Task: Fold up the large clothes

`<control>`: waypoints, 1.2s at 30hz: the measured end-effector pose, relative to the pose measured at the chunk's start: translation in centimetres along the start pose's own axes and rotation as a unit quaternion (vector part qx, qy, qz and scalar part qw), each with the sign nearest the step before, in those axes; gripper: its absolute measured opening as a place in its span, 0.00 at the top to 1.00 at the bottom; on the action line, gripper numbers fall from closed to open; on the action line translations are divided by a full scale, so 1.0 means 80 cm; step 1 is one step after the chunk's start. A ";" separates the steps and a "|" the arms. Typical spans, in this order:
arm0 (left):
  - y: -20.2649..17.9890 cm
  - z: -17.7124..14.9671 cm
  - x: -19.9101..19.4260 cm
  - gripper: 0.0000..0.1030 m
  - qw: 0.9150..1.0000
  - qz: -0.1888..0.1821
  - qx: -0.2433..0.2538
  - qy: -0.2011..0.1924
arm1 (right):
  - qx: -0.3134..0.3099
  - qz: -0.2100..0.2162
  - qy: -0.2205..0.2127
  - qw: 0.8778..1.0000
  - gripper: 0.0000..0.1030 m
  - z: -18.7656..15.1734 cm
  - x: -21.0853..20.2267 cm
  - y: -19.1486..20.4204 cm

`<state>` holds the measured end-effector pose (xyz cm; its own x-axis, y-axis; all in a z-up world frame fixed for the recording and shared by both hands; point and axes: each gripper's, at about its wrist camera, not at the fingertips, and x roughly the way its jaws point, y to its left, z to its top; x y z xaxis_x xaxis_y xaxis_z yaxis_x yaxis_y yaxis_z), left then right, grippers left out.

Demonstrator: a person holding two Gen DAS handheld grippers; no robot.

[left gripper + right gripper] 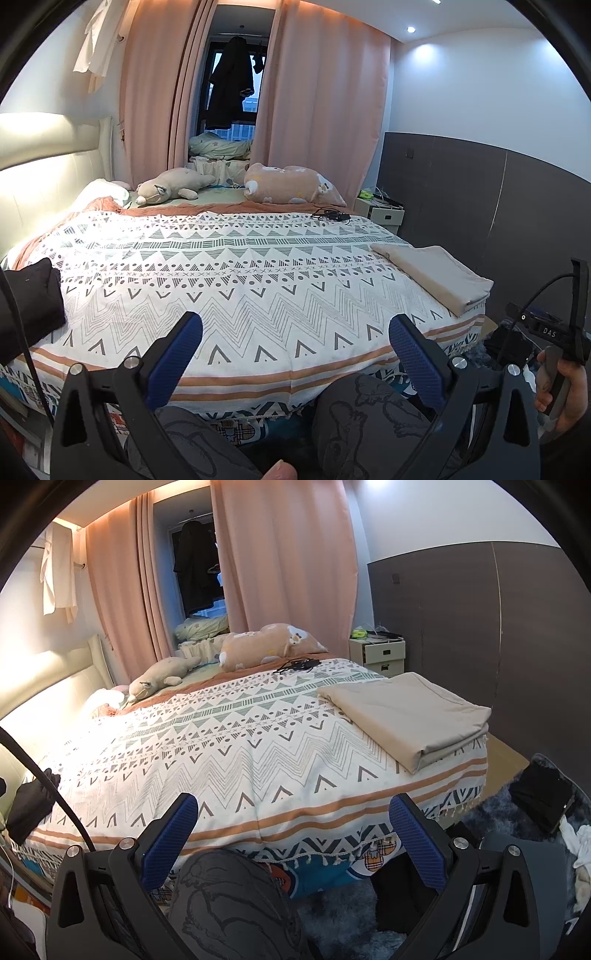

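We held both tools at the near edge of the bed with the white zigzag-patterned cover (236,280), knees against it. The left gripper (295,354) had its blue-padded fingers spread wide with nothing between them, and the right gripper (293,830) stood the same way, spread and empty.

The task's thing, as we judged it, was the beige folded cloth (410,716), a flat rectangular stack lying on the cover at the bed's right near corner, its far end pointing toward the cream bedside drawer unit (380,651). From either tool it lay forward and to the right. Its long axis ran diagonally, from the bed's near right corner back toward the bed's middle, with the thick layered edge nearest the corner.

The right gripper was clearly the nearer; in the left view the same cloth (436,277) sat far out to the right, so that tool would have had to cross over. A dark black bundle (31,295) sat at the bed's left near edge, close to the left tool; we could not tell what it was.
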<state>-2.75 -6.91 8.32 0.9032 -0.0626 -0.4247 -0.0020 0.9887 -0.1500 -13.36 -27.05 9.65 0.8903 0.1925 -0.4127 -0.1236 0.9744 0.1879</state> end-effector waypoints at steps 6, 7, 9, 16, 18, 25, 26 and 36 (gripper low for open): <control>0.001 0.001 0.000 0.00 1.000 0.001 -0.002 -0.001 | 0.002 0.002 0.001 1.000 0.00 0.000 0.001 0.003; 0.001 0.002 0.000 0.00 1.000 0.001 -0.002 -0.002 | 0.002 0.002 0.001 1.000 0.00 0.000 0.001 0.004; 0.001 0.001 -0.002 0.00 1.000 0.003 -0.003 -0.004 | 0.001 0.002 0.001 1.000 0.00 0.000 0.001 0.006; 0.006 0.002 -0.003 0.00 1.000 0.009 -0.007 -0.008 | 0.001 0.003 0.001 1.000 0.00 0.000 -0.001 0.008; 0.007 0.002 -0.004 0.00 1.000 0.013 -0.008 -0.008 | 0.001 0.002 0.001 1.000 0.00 0.000 -0.001 0.009; 0.005 0.003 -0.007 0.00 1.000 0.019 -0.004 -0.010 | 0.001 0.004 0.001 1.000 0.00 -0.001 -0.001 0.010; 0.005 0.003 -0.007 0.00 1.000 0.020 -0.003 -0.011 | 0.001 0.003 0.001 1.000 0.00 -0.001 -0.001 0.010; 0.006 0.003 -0.009 0.00 1.000 0.018 -0.005 -0.012 | 0.002 -0.001 0.000 1.000 0.00 0.000 0.001 0.004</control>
<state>-3.31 -6.39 8.80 0.9127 -0.0232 -0.4080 -0.0395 0.9887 -0.1447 -13.30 -26.73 9.64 0.8909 0.1908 -0.4122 -0.1201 0.9741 0.1915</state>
